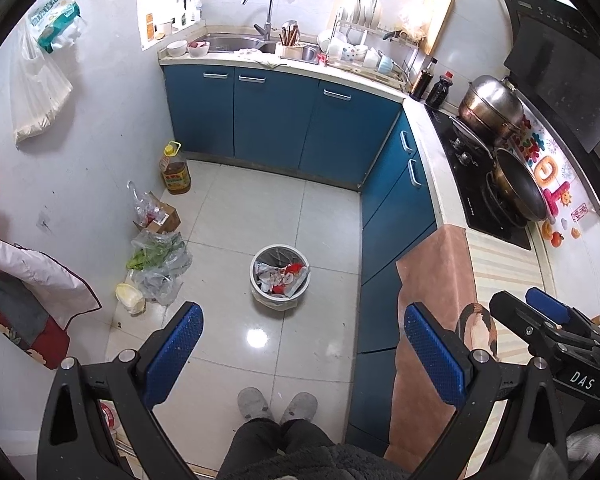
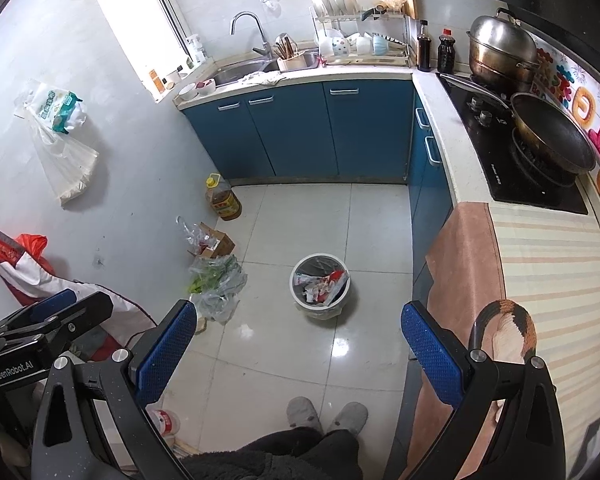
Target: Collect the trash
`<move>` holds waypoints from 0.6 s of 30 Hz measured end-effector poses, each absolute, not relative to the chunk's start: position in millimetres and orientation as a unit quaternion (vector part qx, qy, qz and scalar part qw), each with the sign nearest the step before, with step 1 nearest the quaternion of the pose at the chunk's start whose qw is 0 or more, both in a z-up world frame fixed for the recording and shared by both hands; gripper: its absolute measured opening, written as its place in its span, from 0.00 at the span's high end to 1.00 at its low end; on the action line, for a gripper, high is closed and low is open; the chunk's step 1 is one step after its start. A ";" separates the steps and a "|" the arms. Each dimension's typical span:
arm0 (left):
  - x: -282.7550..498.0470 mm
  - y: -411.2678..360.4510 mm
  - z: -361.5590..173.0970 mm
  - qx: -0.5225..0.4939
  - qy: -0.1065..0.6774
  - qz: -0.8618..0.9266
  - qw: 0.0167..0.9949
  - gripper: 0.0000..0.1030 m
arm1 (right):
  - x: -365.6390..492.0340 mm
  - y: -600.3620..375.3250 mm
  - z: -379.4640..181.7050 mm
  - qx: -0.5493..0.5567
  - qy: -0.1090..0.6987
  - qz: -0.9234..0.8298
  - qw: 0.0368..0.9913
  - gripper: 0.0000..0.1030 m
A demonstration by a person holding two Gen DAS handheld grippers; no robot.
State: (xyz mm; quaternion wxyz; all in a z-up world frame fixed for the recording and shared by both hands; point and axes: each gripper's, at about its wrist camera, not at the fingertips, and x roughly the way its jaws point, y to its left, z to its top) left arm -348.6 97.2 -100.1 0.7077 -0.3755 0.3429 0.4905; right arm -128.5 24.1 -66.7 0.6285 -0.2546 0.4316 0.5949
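Note:
A small white trash bin [image 1: 281, 278] [image 2: 320, 285] lined with a clear bag stands on the tiled floor mid-room, holding crumpled red and white wrappers. My left gripper [image 1: 304, 356] is open and empty, held high above the floor with the bin beyond and between its blue pads. My right gripper [image 2: 300, 356] is also open and empty, at about the same height, beside the left one. The right gripper's body [image 1: 556, 324] shows in the left wrist view at the right edge. The left gripper's body [image 2: 44, 324] shows in the right wrist view at the lower left.
Along the left wall lie a clear bag of greens [image 1: 160, 258] [image 2: 216, 280], a small cardboard box [image 1: 162, 216], a cooking-oil jug [image 1: 175, 170] and a cabbage [image 1: 130, 298]. Blue cabinets [image 1: 280, 116] and a counter with a stove [image 2: 532, 160] close off the back and right. A person's grey slippers [image 1: 276, 402] stand below.

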 end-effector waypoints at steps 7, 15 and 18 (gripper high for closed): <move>-349.3 97.2 -101.4 -0.381 0.346 0.484 0.708 0.00 | -128.2 24.3 -66.9 -0.256 0.434 0.596 0.625 0.00; -348.6 97.9 -102.0 -0.384 0.347 0.483 0.707 0.00 | -128.4 23.3 -66.9 -0.256 0.434 0.596 0.625 0.00; -348.7 97.1 -103.3 -0.384 0.348 0.482 0.706 0.00 | -128.9 23.5 -66.9 -0.256 0.434 0.596 0.625 0.00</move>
